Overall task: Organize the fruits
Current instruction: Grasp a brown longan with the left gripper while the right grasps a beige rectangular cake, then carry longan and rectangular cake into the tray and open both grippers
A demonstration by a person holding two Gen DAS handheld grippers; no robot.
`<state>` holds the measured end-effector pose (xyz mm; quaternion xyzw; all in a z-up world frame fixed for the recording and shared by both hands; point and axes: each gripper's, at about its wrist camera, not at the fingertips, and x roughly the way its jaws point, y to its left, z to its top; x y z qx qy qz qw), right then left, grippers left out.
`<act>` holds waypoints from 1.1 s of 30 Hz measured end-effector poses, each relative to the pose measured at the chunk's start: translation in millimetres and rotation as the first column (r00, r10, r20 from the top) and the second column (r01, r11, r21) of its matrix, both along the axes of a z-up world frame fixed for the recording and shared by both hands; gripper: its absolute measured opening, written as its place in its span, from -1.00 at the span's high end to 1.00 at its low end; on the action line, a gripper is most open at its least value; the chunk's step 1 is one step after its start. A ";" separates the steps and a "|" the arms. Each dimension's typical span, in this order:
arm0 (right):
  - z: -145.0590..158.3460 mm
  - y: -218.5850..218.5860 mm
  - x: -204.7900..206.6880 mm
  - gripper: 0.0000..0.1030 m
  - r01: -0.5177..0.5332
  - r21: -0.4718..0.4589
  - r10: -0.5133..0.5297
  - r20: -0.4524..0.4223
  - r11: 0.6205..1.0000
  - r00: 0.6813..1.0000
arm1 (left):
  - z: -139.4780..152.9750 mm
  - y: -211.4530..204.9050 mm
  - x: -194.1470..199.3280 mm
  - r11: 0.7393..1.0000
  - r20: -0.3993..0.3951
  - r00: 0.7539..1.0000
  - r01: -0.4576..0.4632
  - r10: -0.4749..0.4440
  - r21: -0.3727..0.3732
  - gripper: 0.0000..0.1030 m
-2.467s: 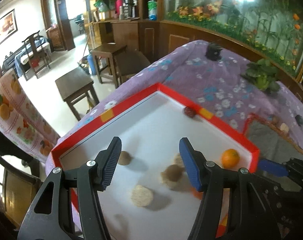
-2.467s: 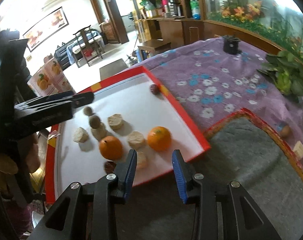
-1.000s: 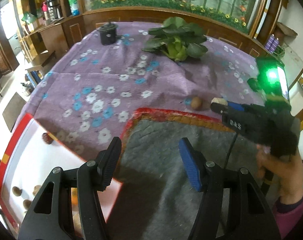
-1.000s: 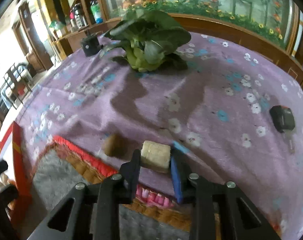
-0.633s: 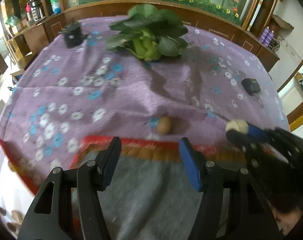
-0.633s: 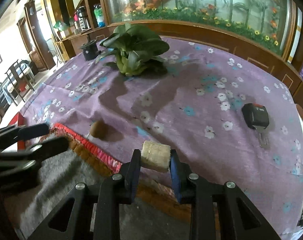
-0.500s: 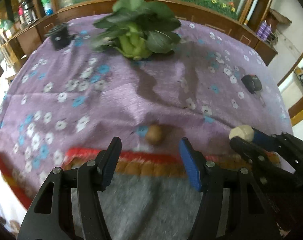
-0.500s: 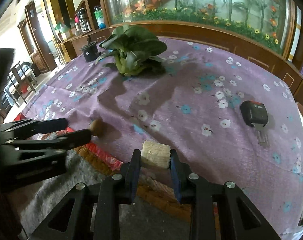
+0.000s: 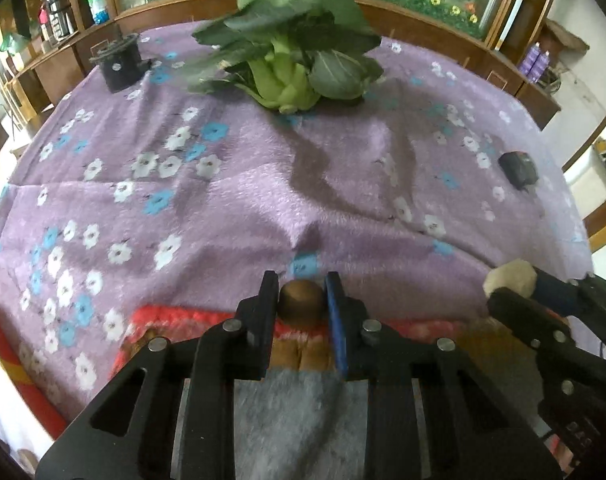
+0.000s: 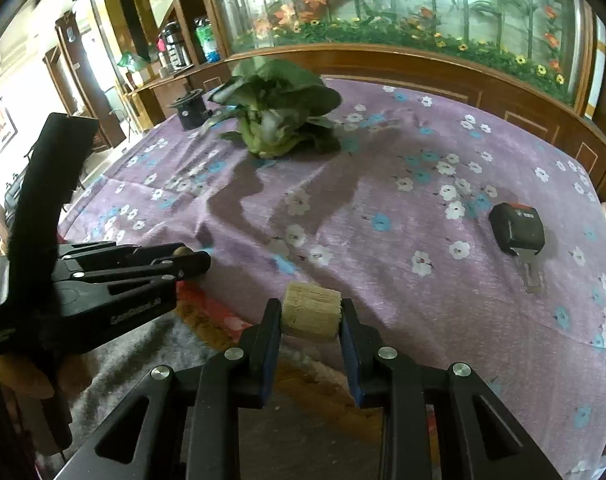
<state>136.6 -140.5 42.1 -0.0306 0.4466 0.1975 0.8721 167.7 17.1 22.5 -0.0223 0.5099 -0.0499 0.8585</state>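
Both cams are looking across a bench draped in a purple floral cloth [image 9: 231, 200]. The left hand-held gripper [image 9: 302, 300] is closing its jaws on a small brown round fruit [image 9: 301, 303], which sits right between the 2 fingers with the pads against its sides. That fruit is at the red fringed edge of a grey mat [image 9: 287, 412], right where the mat meets the cloth. From the right wrist cam you only see a sliver of it poking out at the left hand-held gripper's tip [image 10: 191, 260].

The right hand-held gripper [image 10: 311, 316] is clamped nearly closed on a pale beige chunk [image 10: 311, 314] with a fibrous cut face, pads tight on both sides. It's held above the mat's red border, and I can't tell if it touches anything underneath. In the left wrist cam the same chunk [image 9: 510, 278] shows at the far right, pinched at the fingertips.

Further back on the cloth is a leafy green vegetable [image 9: 291, 60], with a black round thing [image 9: 121, 62] off to its left. A black car key [image 10: 518, 232] lies on the right side, well apart from both fruits. A red tray edge [image 9: 19, 380] peeks in at the lower left.
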 end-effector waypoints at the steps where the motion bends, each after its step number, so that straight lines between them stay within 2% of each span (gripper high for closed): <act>1: 3.1 3.5 -3.3 0.46 -0.007 -0.003 0.007 0.004 1.000 1.000 | 3.9 2.3 -4.7 1.000 0.005 1.000 -0.006 0.006 0.005 0.57; 8: 16.2 32.6 -34.5 0.46 -0.067 0.001 0.067 0.019 0.998 0.998 | 27.7 20.7 -55.6 0.999 0.070 0.997 -0.040 0.039 0.020 0.57; 16: 14.5 68.1 -77.1 0.46 -0.125 0.025 0.125 0.014 0.992 0.992 | 43.8 46.5 -112.2 0.995 0.134 0.987 -0.092 0.085 0.043 0.56; 19: 13.4 78.0 -91.8 0.46 -0.138 0.038 0.138 0.011 0.990 0.990 | 49.8 57.9 -129.0 0.994 0.142 0.985 -0.105 0.101 0.026 0.56; 33: 21.1 129.7 -143.2 0.47 -0.253 0.022 0.253 0.027 0.967 0.967 | 65.1 94.1 -200.7 0.985 0.199 0.969 -0.162 0.149 0.054 0.56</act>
